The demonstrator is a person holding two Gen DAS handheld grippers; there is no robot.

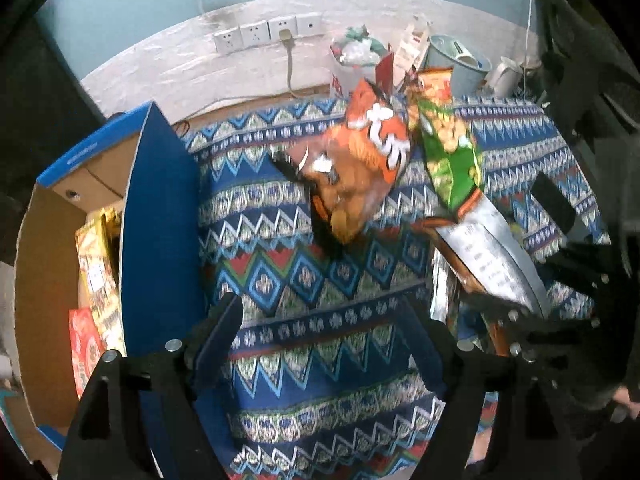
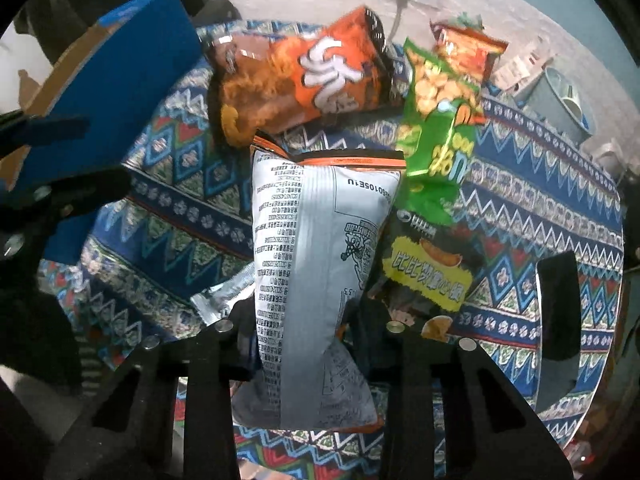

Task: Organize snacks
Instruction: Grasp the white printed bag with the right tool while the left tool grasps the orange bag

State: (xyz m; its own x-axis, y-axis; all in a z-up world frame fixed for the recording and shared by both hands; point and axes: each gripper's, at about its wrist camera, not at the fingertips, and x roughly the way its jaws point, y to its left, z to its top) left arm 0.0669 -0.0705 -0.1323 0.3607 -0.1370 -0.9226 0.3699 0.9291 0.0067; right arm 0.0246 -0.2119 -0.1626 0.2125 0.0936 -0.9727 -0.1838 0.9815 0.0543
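Left hand-held gripper agape — right clamped

Cloth: blue, with white zigzags and red-green diamonds. Box: blue outside, brown inside. Bags: one orange, one green, one silver with black print, one black with a yellow label.

A teal-over-white wall with a row of sockets stands behind the patterned tablecloth.

Setting: domestic room, lived-in.
Patterned cloth is spread over the surface; wall sockets, a kettle and a stuffed bag are seen behind.
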